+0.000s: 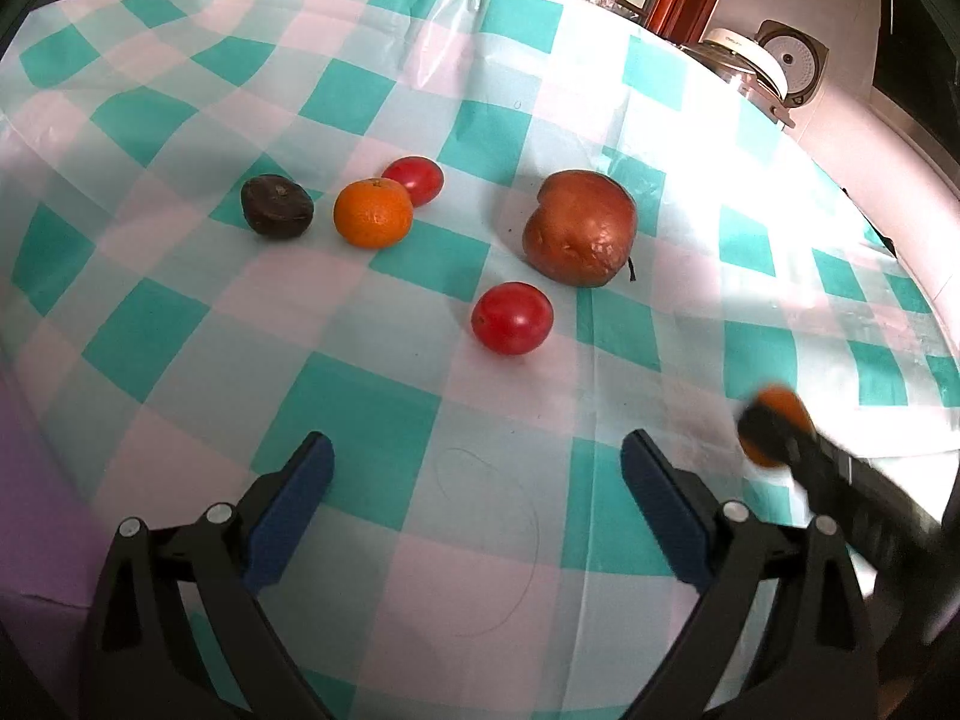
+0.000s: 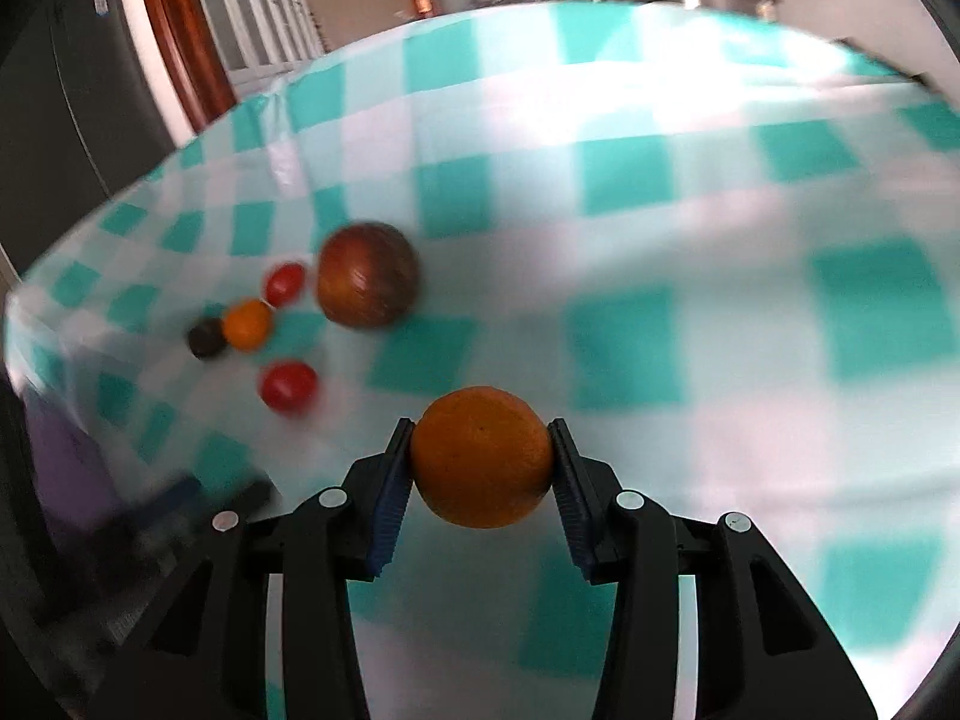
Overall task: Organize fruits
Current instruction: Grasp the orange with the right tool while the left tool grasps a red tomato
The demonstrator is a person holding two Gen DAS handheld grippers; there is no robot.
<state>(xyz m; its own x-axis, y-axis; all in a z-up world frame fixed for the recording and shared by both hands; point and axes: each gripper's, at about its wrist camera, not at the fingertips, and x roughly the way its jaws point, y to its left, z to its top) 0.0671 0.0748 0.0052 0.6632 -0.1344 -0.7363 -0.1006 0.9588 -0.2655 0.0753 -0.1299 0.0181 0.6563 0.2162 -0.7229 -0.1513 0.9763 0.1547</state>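
Note:
My right gripper (image 2: 482, 456) is shut on an orange (image 2: 482, 456) and holds it above the checked tablecloth; it shows blurred in the left wrist view (image 1: 780, 414). My left gripper (image 1: 477, 465) is open and empty, low over the cloth. Ahead of it lie a red tomato (image 1: 511, 318), a large wrinkled red-brown apple (image 1: 579, 228), a tangerine (image 1: 373, 212), a second tomato (image 1: 414, 180) and a dark brown fruit (image 1: 277, 205). The same group shows at the left of the right wrist view, apple (image 2: 367, 274) largest.
The teal-and-white checked cloth (image 1: 360, 408) covers the table. A rice cooker (image 1: 792, 69) and a metal pot (image 1: 729, 54) stand beyond the far right edge. A wooden-framed window is behind. The table's left edge drops off near a purple surface (image 1: 36, 510).

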